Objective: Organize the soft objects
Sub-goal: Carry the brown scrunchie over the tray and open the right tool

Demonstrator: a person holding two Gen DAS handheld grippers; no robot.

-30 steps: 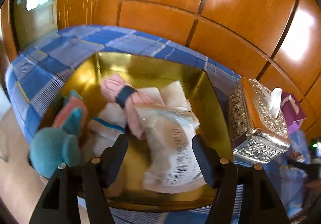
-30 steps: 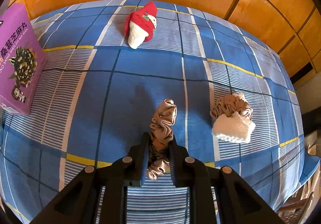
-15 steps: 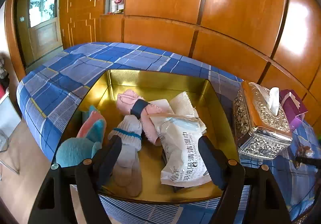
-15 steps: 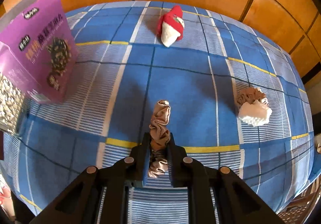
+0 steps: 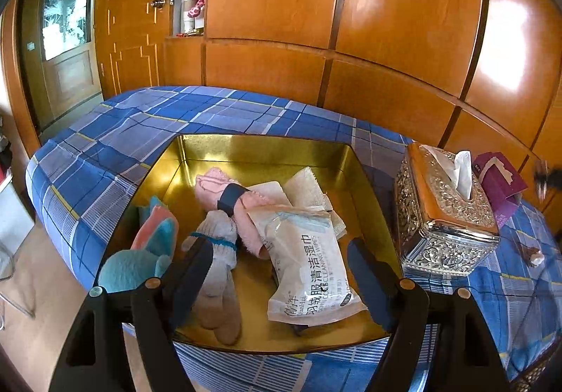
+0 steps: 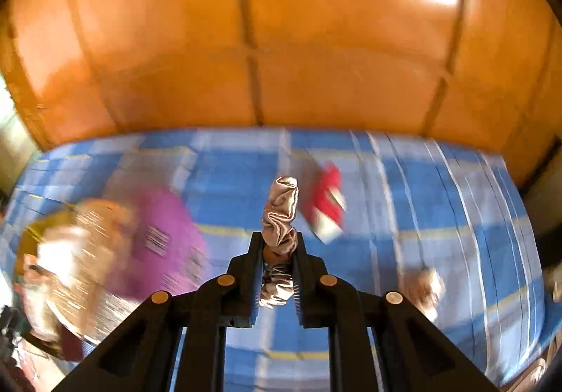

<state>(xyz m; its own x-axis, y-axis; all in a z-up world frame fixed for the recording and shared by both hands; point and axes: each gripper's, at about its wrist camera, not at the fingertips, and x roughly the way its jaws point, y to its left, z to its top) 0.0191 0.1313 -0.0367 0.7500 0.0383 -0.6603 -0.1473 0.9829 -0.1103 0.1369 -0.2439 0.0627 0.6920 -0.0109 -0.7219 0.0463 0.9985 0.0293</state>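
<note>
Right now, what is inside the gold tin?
The gold tin holds a wipes pack, a pink cloth roll, a grey sock bundle, a teal-and-pink plush and a cream cloth. Something dark under the pack stays mostly hidden.

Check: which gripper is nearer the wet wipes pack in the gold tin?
Left. The left gripper hangs open right over the gold tin, its fingers flanking the wet wipes pack. The right gripper is away over the tablecloth, shut on the beige scrunchie.
</note>
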